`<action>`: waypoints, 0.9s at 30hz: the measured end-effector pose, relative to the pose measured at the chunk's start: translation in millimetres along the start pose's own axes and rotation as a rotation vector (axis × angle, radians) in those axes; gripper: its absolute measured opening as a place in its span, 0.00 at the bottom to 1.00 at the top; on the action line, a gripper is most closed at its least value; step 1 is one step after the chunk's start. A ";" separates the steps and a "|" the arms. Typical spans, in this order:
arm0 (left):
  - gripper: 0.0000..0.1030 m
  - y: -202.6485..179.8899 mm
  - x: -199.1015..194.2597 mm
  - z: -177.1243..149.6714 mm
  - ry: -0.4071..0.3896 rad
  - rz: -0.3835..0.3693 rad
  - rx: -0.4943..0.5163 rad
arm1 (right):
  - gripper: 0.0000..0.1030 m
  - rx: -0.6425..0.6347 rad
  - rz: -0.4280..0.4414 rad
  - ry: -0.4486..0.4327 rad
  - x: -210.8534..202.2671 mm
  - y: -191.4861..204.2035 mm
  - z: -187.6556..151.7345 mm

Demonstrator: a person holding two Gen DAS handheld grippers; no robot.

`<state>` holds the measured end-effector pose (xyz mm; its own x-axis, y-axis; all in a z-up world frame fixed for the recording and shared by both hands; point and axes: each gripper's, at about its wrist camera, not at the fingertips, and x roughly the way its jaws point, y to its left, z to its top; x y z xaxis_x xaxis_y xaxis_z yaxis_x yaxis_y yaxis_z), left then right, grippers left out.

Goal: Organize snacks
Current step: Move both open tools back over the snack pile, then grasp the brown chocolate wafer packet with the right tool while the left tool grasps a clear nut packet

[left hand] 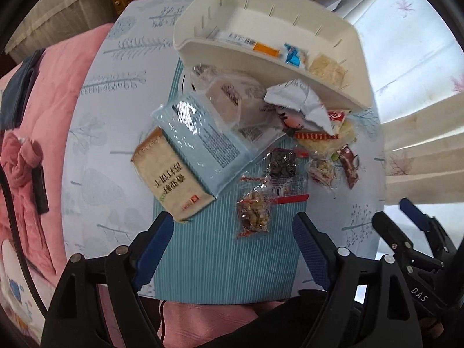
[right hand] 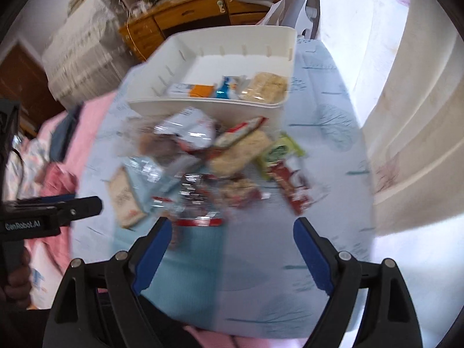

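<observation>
Both claws, left claw (left hand: pixel 233 246) and right claw (right hand: pixel 232 246), are wide open and hold nothing. The snacks (left hand: pixel 255 145) lie piled on the desk (left hand: pixel 116 116), just before the white tray (left hand: pixel 261 58).

the bin (left hand: pixel 269 58) stands at the far side of the table (left hand: pixel 116 133), with a few packets in it along its near wall. the snack pile (left hand: pixel 261 133) lies just before the bin — partly on the ribbed mat (left hand: pixel 226 261), partly spilling off its right edge. at the pile's left, a flat pouch (left hand: pixel 203 136) overlaps a box (left hand: pixel 171 177). nearest the left gripper (left hand: pixel 233 249) lies a small nut packet (left hand: pixel 254 211) on the mat — the right gripper (left hand: pixel 406 220) to its right.
</observation>
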<state>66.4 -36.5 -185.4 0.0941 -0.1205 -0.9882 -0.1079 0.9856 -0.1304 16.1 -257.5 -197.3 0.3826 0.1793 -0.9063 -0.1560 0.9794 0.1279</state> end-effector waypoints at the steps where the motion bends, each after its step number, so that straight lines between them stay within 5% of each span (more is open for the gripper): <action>1: 0.81 -3.6 6.3 -1.2 0.011 0.003 -0.011 | 0.84 -0.013 -0.007 0.001 2.4 -4.4 0.8; 7: 0.81 -23.2 43.3 -9.2 0.069 0.016 -0.079 | 0.84 -0.120 -0.079 -0.037 26.0 -35.9 2.7; 16: 0.81 -24.5 85.9 -16.2 0.107 0.067 -0.190 | 0.84 -0.290 -0.075 -0.125 67.2 -50.1 -2.3; 27: 0.71 -19.5 114.2 -16.5 0.117 0.084 -0.210 | 0.77 -0.352 -0.118 -0.057 113.8 -52.8 2.8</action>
<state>62.9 -71.5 -297.0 -0.0374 -0.0644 -0.9972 -0.3147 0.9479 -0.0494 70.4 -288.6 -306.1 0.4654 0.0822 -0.8813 -0.4078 0.9036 -0.1311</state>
